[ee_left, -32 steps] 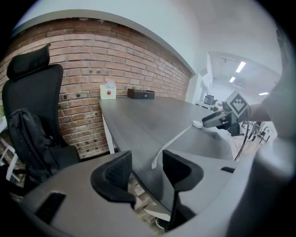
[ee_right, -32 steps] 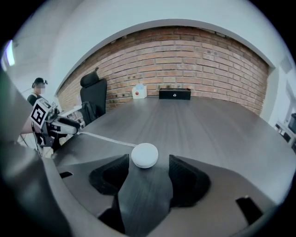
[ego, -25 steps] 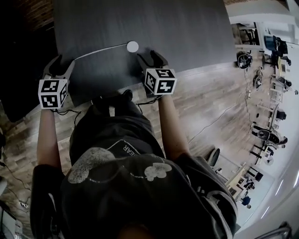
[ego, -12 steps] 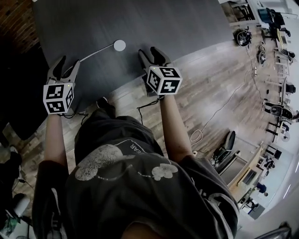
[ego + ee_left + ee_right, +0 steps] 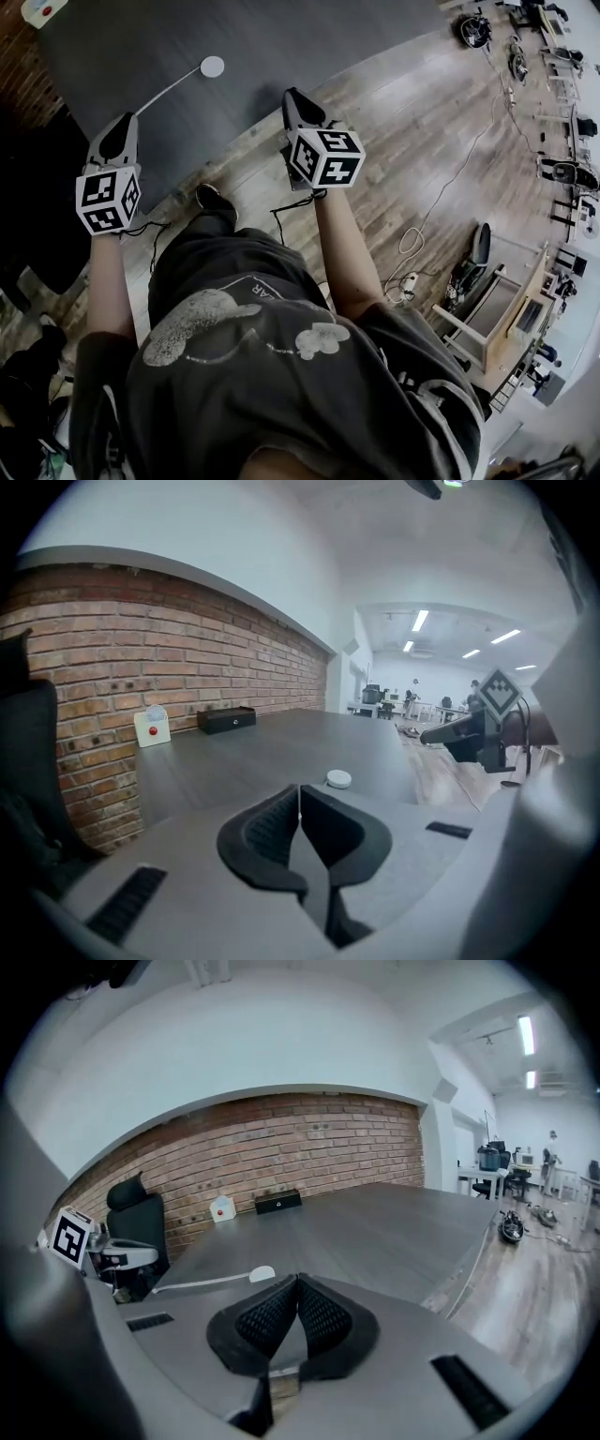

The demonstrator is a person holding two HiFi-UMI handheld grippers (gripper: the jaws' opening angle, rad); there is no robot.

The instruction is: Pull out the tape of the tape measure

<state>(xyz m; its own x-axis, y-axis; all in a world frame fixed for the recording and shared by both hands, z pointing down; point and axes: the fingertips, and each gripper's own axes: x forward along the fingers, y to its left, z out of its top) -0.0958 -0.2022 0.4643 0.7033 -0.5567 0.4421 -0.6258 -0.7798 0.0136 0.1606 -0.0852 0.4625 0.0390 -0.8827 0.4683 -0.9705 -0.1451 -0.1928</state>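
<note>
Tape measure (image 5: 213, 67): small round white case, lying on the dark table (image 5: 309, 37) in the upper left of the head view. Tape (image 5: 169, 90) is out, a thin pale strip running from the case down-left toward the table's near edge. Neither gripper touches it.

Left gripper (image 5: 120, 124): lower left of the case, over the table's near corner, well apart from the case. Its own view shows the jaws just finished closing; ribbed pads (image 5: 272, 827) meet at the tips, nothing between them. The case (image 5: 338, 779) sits just above and right of the tips in that view, further out on the table. Marker cube (image 5: 108, 199) is at the wrist end.

Right gripper (image 5: 293, 96): right of the case, over the table edge where it meets the wood floor (image 5: 422, 141). Jaws likewise just closed, pads together, empty. In its view the case (image 5: 262, 1274) and tape (image 5: 202, 1283) lie up-left of the tips (image 5: 298, 1281). Its cube (image 5: 324, 157) sits below centre-top of the head view.

Both grippers are held up off the table, pointing slightly down.

Far end of the table, by the brick wall (image 5: 187, 658): a white box with a red button (image 5: 152, 727) and a black box (image 5: 226, 720). Black office chair (image 5: 136, 1218) is at the left of the right gripper view. Person's shoe (image 5: 214, 199) is on the floor between the arms.
</note>
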